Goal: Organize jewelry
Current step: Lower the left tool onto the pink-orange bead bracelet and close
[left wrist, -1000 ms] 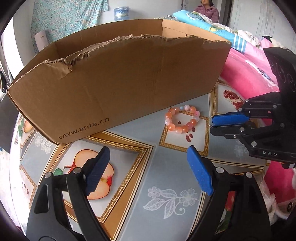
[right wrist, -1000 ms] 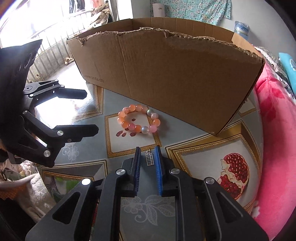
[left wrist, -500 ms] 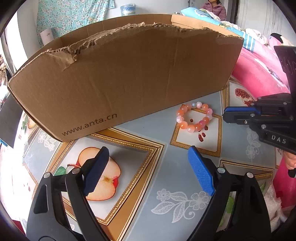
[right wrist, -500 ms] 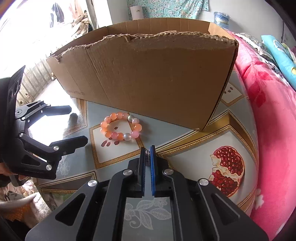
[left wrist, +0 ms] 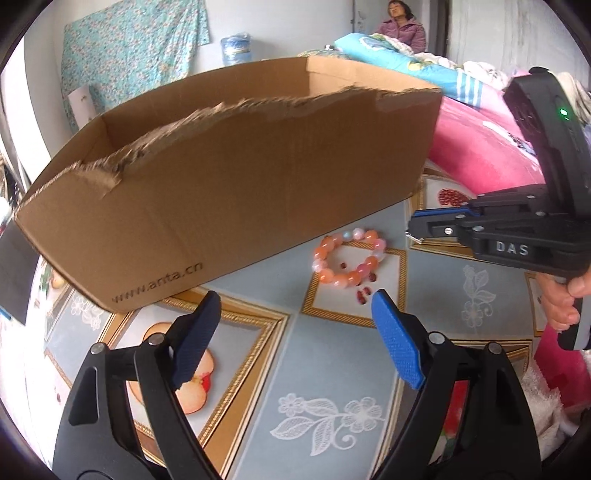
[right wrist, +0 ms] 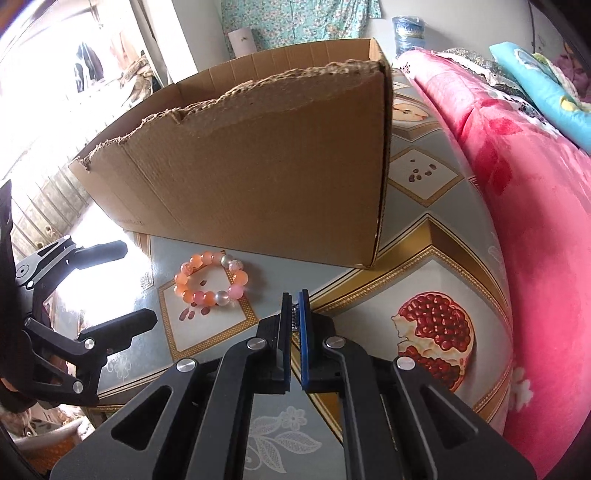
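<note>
A bracelet of orange and pink beads (left wrist: 327, 275) (right wrist: 203, 295) lies on the tablecloth in front of a torn cardboard box (left wrist: 221, 192) (right wrist: 277, 177). My left gripper (left wrist: 295, 295) (right wrist: 136, 282) hovers near the bracelet's left side, its jaws wide but closing, with nothing between the blue pads. My right gripper (right wrist: 294, 295) (left wrist: 412, 227) is shut on a small silver charm (right wrist: 294, 317), whose toothed edge (left wrist: 414, 237) sticks out below the pads. It is to the right of the bracelet.
The table carries a cloth (left wrist: 325, 369) printed with fruit pictures. A pink quilt (right wrist: 535, 221) borders the table on the right. A person (left wrist: 402, 26) sits at the back of the room. A hand (left wrist: 561, 302) holds the right gripper's handle.
The right gripper's pads closed fully on the small silver charm and the gripper rolled and shifted sideways. The left gripper's jaws narrowed a little.
</note>
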